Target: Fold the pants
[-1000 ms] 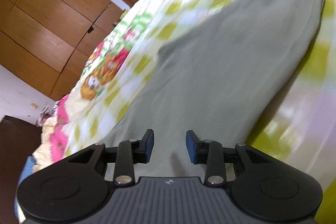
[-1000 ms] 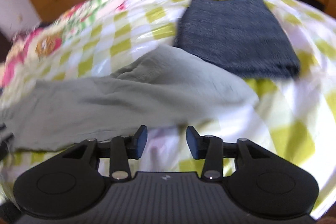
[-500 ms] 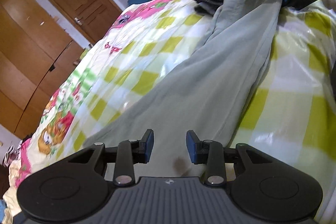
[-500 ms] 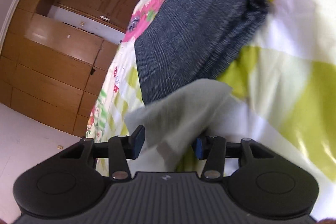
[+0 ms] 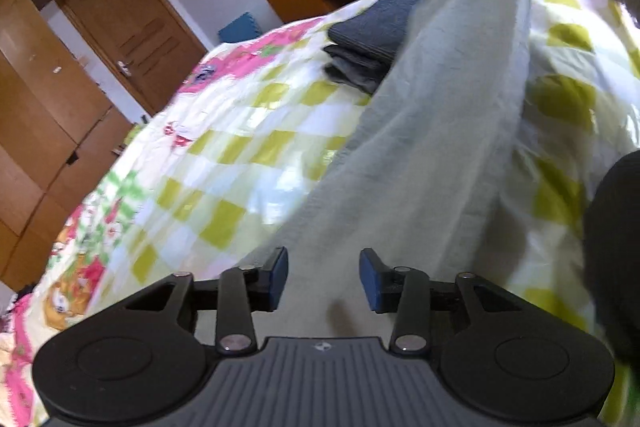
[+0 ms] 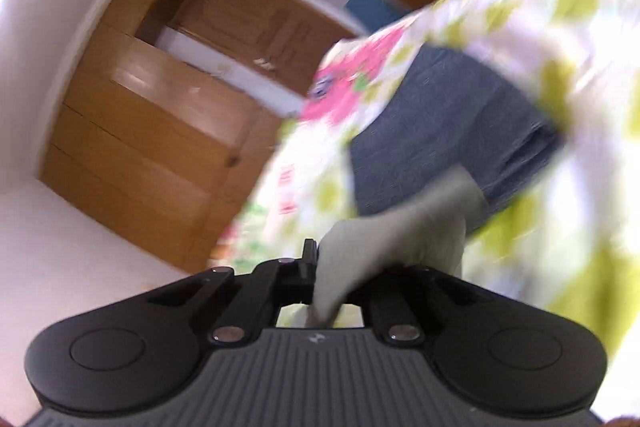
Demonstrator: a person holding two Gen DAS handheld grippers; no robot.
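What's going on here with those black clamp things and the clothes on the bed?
A person is folding a pair of light grey-green pants on a bed with a checked yellow and floral cover, using a handheld gripper in each hand. The right gripper is closing on one end of the pants, with the cloth between its jaws. The left gripper sits over the other end, its jaws opening and gripping nothing yet. A folded dark grey garment already lies on the bed beside the pants.

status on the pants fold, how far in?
Done: a dark folded stack sits on the checked bedspread. In hand: right claw is closing on one end of the grey-green pants, lifting it. Left: left claw opening over the other end, gripping nothing; no fold made.
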